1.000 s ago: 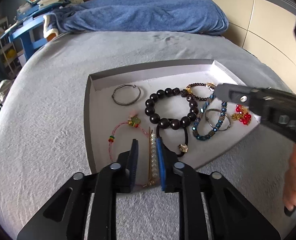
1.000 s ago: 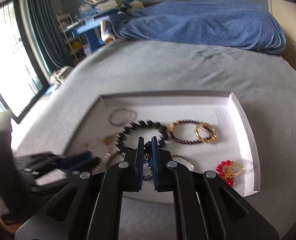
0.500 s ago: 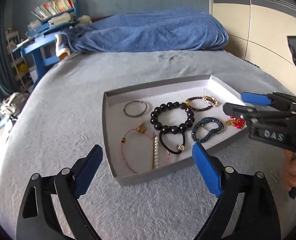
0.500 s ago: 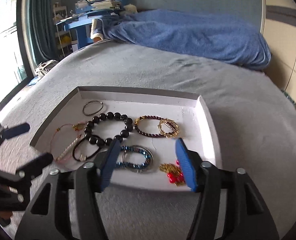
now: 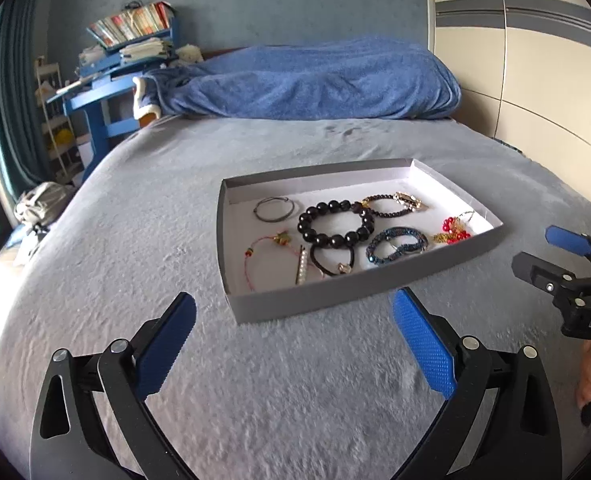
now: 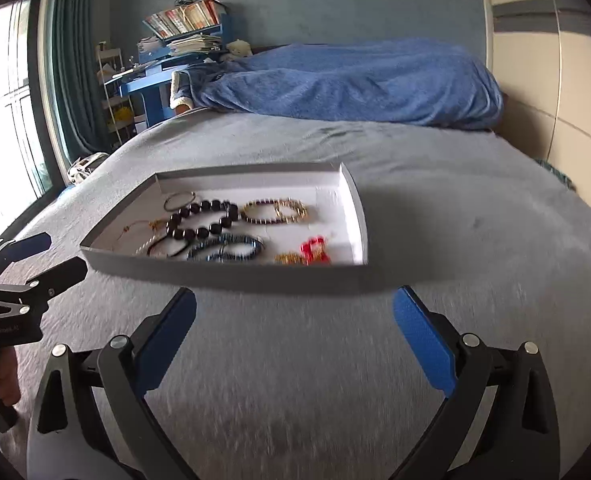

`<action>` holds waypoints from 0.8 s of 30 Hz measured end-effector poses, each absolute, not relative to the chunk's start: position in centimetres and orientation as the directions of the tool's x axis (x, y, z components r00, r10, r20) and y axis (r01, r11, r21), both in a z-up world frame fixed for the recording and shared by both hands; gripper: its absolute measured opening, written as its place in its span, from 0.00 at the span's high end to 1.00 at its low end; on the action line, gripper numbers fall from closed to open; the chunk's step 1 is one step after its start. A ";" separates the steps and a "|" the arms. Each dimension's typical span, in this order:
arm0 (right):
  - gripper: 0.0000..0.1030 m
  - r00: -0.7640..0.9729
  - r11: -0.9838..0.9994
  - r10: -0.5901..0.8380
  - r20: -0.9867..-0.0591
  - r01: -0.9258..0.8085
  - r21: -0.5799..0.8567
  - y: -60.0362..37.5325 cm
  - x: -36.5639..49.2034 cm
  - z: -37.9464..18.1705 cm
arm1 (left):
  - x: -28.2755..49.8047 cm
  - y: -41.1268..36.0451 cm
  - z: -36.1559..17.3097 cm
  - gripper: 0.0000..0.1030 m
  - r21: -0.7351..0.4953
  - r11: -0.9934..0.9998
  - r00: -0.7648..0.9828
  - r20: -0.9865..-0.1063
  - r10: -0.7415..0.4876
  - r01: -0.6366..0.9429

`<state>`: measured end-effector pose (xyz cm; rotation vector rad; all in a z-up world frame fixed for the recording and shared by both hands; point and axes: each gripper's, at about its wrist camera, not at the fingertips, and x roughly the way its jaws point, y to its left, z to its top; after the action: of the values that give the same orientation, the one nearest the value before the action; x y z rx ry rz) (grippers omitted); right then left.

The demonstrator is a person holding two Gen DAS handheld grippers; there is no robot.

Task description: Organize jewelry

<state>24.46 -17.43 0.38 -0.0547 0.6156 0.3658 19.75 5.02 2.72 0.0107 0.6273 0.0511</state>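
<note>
Left wrist view: the shallow grey cardboard tray with white lining [image 5: 331, 300] sits on the grey bedspread [image 5: 135, 240], ahead and slightly right of the left gripper [image 5: 295, 340] — jaws opening wide, nothing between them. Inside, apart and untangled: black bead bracelet [image 5: 335, 224], pearl hair clip [image 5: 301, 267].

Right wrist view: tray ahead-left, long side across the view. Right gripper [image 6: 295, 340] is opening too, empty — the blue beaded bracelet [image 6: 225, 249] lies nearest it, I'd say.
</note>
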 end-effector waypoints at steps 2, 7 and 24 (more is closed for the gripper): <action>0.05 0.757 0.937 0.317 -0.571 -0.342 0.067 -17.9 23.6 0.1 | 19.2 4.6 2.4 0.05 0.021 0.999 0.805 -0.592 0.047 -0.044; 0.05 0.761 0.935 0.330 -0.559 -0.343 0.086 -18.5 22.5 -0.2 | 17.9 4.1 1.9 0.05 0.011 0.999 0.814 -0.579 0.039 -0.040; 0.05 0.782 0.933 0.331 -0.528 -0.354 0.059 -18.4 20.6 -0.5 | 16.0 4.6 1.6 0.05 -0.019 0.998 0.833 -0.552 0.038 -0.058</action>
<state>20.56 -18.37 -0.51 -0.0438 0.5614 0.3697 16.00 4.61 1.63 -0.0357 0.5845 0.0510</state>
